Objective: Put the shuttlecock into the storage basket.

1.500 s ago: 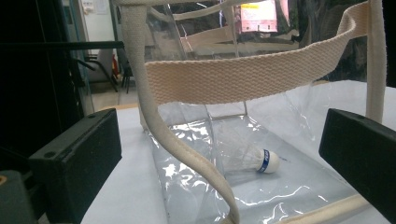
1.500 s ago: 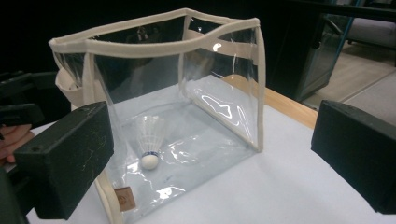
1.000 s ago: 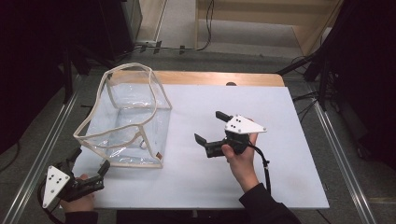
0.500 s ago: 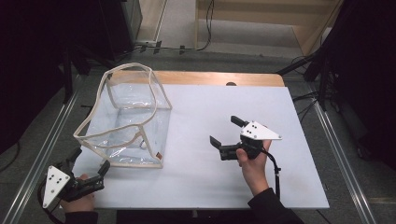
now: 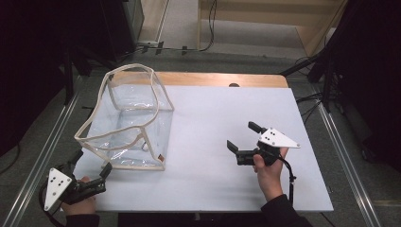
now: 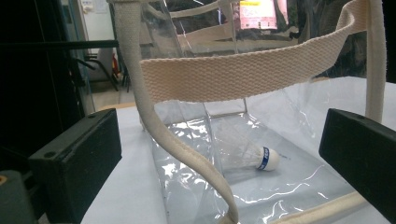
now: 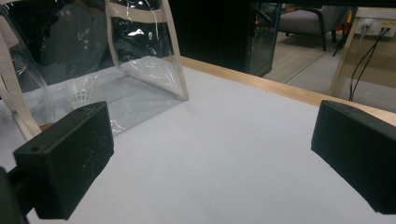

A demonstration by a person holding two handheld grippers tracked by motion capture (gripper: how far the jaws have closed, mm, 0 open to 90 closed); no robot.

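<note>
Clear bag [image 5: 130, 125] w/ cream webbing trim stands upright on left part of white table [image 5: 213, 123], mouth open. Shuttlecock [image 6: 261, 157] lies inside on bag's bottom, cork end w/ blue band. Left gripper [image 5: 90, 163] sits at table's near-left corner, just beside bag's base, jaws spread, holding nothing. Right gripper [image 5: 242, 137] is well apart from bag, over bare table, jaws released too.

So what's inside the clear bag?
A single shuttlecock lies on its side on the floor of the clear bag, cork toward the left gripper's camera. The webbing strap crosses the upper part; nothing else shows inside.
</note>
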